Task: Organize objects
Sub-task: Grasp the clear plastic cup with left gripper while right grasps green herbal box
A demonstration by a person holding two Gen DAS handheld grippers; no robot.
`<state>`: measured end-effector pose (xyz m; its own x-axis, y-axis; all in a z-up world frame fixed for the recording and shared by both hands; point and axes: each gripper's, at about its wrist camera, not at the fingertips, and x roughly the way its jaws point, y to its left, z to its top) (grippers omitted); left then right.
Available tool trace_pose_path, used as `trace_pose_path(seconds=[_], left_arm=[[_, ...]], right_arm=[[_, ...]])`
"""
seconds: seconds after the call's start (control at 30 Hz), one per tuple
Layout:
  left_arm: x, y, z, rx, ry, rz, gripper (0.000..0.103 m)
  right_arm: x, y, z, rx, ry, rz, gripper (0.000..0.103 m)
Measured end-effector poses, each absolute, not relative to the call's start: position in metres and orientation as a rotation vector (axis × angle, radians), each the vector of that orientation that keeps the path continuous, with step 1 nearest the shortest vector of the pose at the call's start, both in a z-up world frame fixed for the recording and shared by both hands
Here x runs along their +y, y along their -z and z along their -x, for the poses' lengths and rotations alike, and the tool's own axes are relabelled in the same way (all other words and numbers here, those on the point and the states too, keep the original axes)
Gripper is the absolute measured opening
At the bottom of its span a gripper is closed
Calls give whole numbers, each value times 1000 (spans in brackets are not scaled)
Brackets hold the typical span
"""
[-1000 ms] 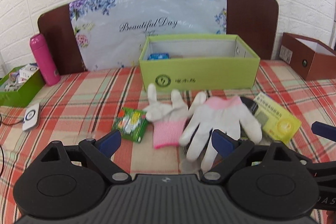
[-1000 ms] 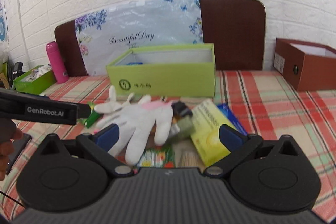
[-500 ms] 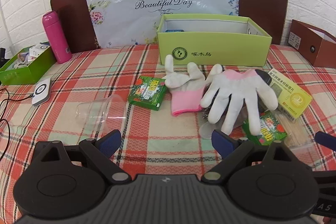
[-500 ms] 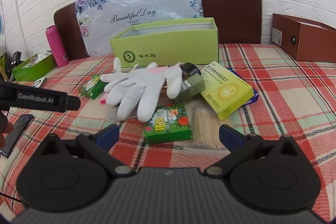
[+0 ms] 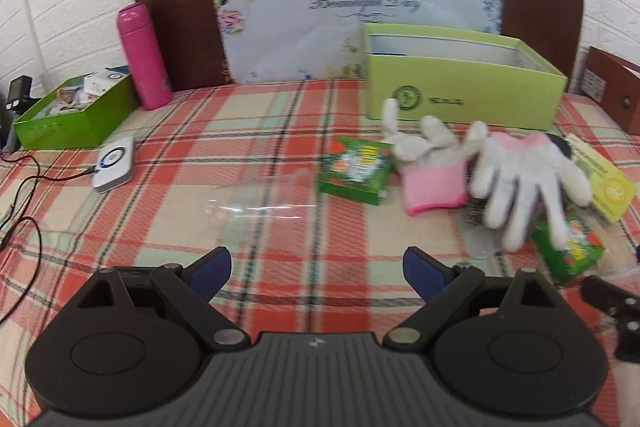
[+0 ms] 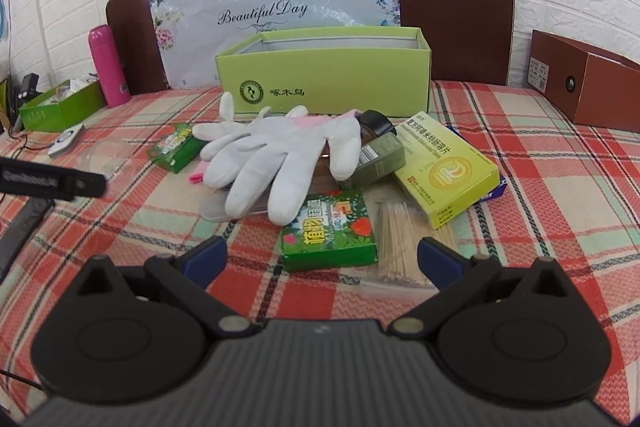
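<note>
1. The left tongs stand wide apart with nothing between the blue pads, hovering above the plaid surface.
2. Just ahead of the left tongs, slightly to their left, a clear plastic cup lies on its side; it is blurred in this view.
3. Ahead and to the right of the left tongs lie a small green packet, a pink-cuffed glove and a second white glove, the gloves just beside each other.
4. Far ahead on the right stands the open light-green box; far left are a pink bottle, a dark-green tray of small things and a white device with a cable.
5. The right tongs are also spread wide and hold nothing.
6. Directly between and just beyond their pads lies a green packet, with a bundle of toothpicks touching its right edge.
7. Beyond that packet, the white glove is draped over a pile, partly covering a dark bottle and an olive carton.
8. To the right of these, a yellow medicine box rests tilted on a blue item whose shape I cannot make out.
9. A brown box stands far right of the right tongs, well apart from the pile.
</note>
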<state>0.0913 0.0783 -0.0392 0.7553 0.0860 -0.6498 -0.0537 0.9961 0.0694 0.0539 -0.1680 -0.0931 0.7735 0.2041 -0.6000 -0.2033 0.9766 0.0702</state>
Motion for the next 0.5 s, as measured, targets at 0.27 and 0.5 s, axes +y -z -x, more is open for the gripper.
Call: trace_pose_path(seconds=[0.27,0.5], left_arm=[[124,41,-127,718,-119,8,96],[126,65,-166,779,-98,11,94]], right_arm=[[-163,102,-74,676,-208,22,103],[-160,107,-93,688,-204,30,101]])
